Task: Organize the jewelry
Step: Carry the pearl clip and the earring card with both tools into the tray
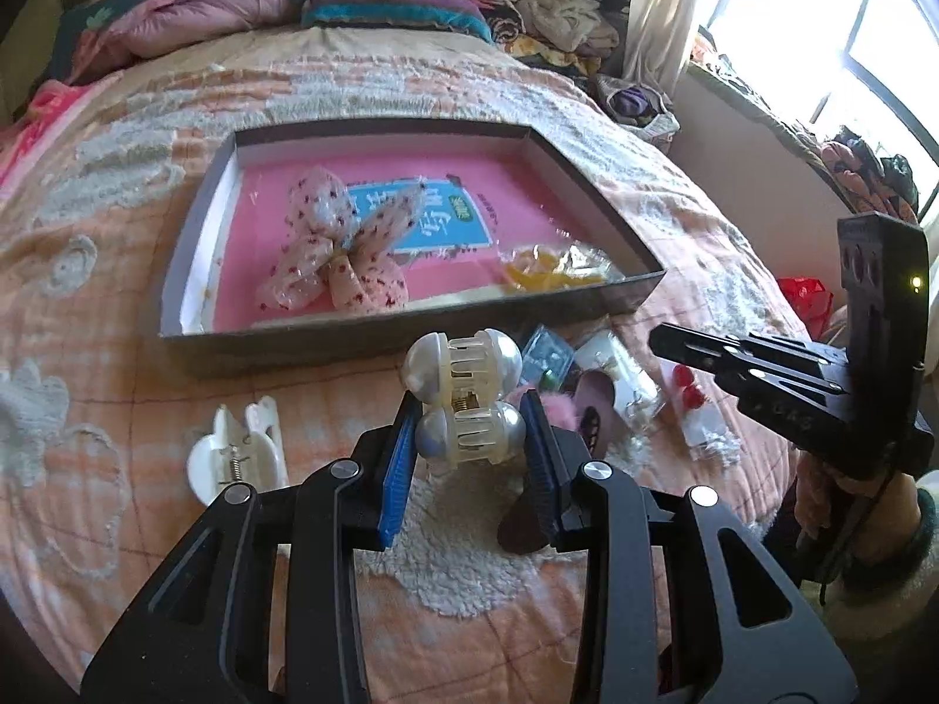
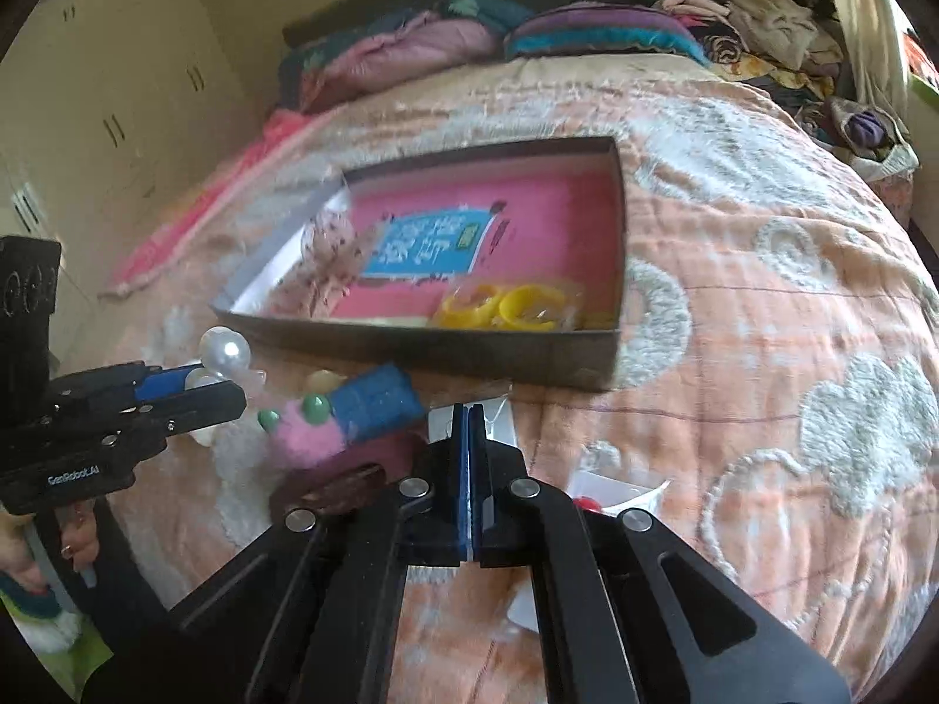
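Peach quilt (image 1: pixel 147 135) covering bed, grey tray (image 1: pixel 411 340) lying at centre. White clip (image 1: pixel 237 457) lying at left beside left gripper (image 1: pixel 469 434), jaws narrowly pinching pearl clip (image 1: pixel 466 393) above quilt. Right gripper (image 2: pixel 469 410) hovering at right, jaws pressing together, gripping nothing.

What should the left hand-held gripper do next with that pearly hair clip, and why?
Probably carry it forward over the box and let go: the left hand-held gripper already pinches the pearl hair clip, and the box ahead holds other sorted pieces.
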### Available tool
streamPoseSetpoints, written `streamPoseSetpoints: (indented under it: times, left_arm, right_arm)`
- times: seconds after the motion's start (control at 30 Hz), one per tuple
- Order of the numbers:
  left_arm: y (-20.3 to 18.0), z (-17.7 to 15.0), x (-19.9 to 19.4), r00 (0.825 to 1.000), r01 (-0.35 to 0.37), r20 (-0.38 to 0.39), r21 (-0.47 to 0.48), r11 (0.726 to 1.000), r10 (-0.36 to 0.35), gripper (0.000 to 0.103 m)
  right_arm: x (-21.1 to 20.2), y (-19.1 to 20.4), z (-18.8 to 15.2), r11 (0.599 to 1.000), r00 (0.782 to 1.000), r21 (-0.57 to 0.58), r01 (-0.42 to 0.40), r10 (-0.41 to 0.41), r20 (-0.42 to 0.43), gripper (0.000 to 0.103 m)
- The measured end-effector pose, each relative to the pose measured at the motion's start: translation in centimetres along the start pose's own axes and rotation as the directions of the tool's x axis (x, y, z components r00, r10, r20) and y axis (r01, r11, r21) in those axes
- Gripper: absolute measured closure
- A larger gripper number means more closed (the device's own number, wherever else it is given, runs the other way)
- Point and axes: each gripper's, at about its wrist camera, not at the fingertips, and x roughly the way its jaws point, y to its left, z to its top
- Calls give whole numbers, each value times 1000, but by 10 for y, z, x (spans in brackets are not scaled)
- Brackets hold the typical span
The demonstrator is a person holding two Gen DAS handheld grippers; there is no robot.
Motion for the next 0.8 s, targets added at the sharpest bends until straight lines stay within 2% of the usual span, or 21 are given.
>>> streamPoseSetpoints:
  times: [0.23, 0.47, 0.6, 0.73, 0.77, 0.8]
  left_arm:
    - [-10, 9, -18, 999, -12, 42, 15, 1000, 12, 77]
    - [-10, 17, -35, 996, -34, 79, 9, 999, 33, 77]
    - [-7, 20, -40, 995, -41, 94, 2, 999, 41, 77]
    - [-3, 20, -37, 995, -35, 90, -5, 999, 36, 77]
    - [-2, 20, -35, 996, -32, 86, -7, 999, 32, 77]
    - [-2, 19, -34, 996, -28, 84, -6, 1000, 28, 77]
  right_arm:
    - [-44, -5, 3, 999, 995, 17, -48, 46, 92, 103]
    - [-69, -14, 6, 997, 988, 29, -75, 70, 140, 103]
    - [-64, -19, 4, 996, 990, 45, -80, 74, 122, 103]
    - [-38, -9, 5, 995, 994, 10, -101, 100, 34, 101]
    - [-30, -5, 5, 996, 996, -9, -91, 91, 9, 94]
    - [-24, -2, 5, 997, 997, -26, -76, 76, -11, 83]
